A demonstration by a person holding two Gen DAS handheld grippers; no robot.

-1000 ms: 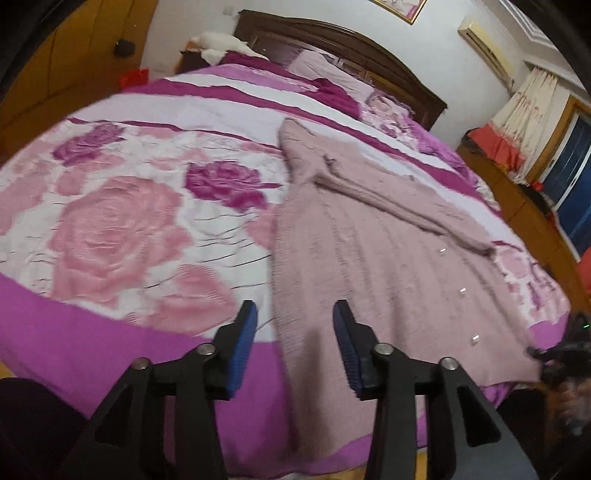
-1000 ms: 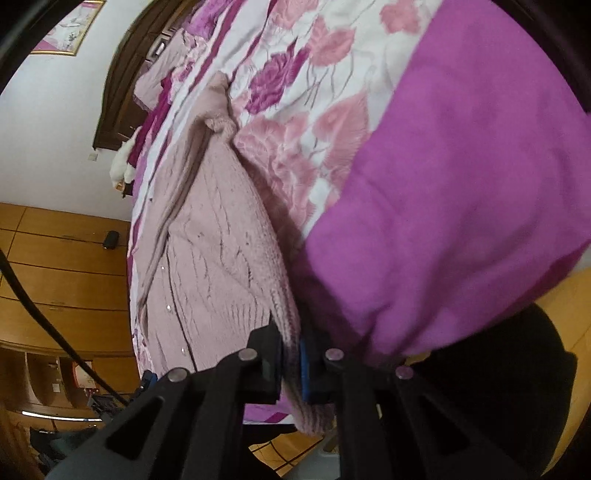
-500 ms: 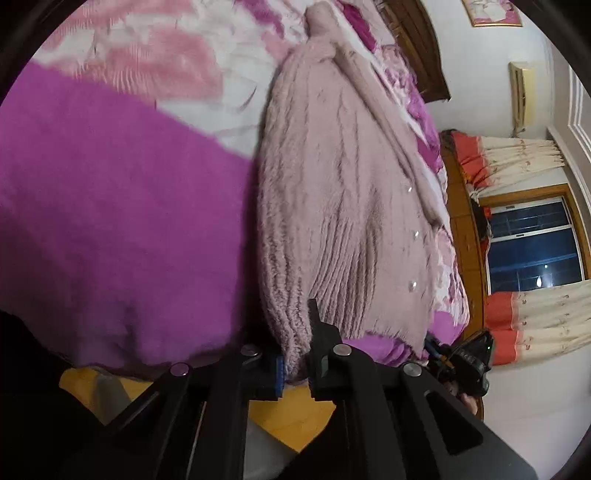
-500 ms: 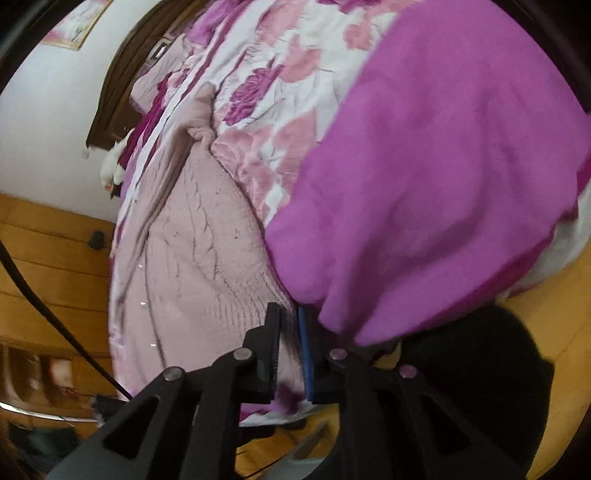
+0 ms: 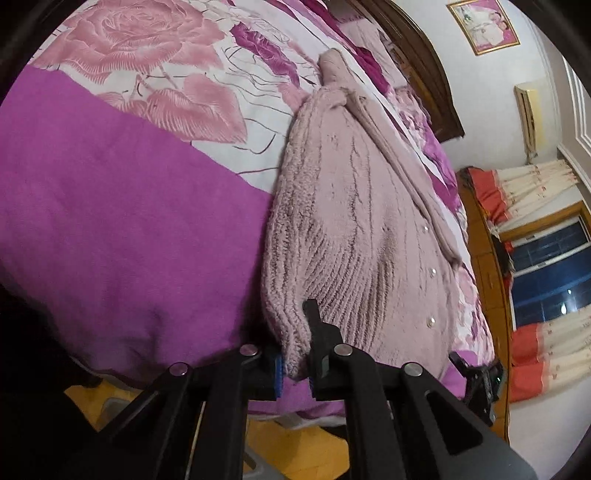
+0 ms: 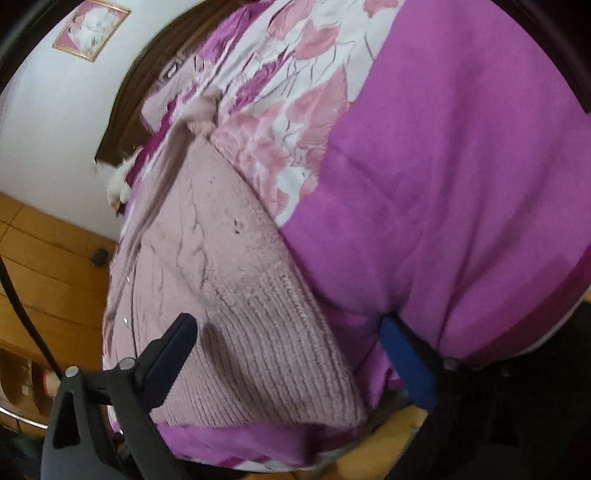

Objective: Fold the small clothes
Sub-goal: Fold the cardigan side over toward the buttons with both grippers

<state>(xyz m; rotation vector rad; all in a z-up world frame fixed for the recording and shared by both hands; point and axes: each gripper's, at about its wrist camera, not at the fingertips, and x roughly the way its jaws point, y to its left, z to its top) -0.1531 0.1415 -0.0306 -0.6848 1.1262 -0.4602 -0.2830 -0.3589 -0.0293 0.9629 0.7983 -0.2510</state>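
Left wrist view: the left gripper (image 5: 295, 363) at bottom centre is clamped on the ribbed hem corner of the pink knit cardigan (image 5: 354, 221); the knit is pinched between the two black fingers (image 5: 321, 347).

The cardigan lies lengthwise on the bed (image 5: 110, 221), from the lower centre of the frame up toward the upper centre. Its pearl buttons (image 5: 430, 271) run down the right side. A sleeve (image 5: 406, 166) lies diagonally across it.

The bedspread is magenta at the near edge, with a rose print further up. Dark wooden headboard (image 5: 424, 66) at the top; framed picture (image 5: 484, 24) at upper right.

Right wrist view: the right gripper (image 6: 291, 354) has just been opening. Its fingers (image 6: 173, 354) stand wide apart and grip nothing. The other hem corner lies between them, loose on the magenta bed edge, bottom centre.
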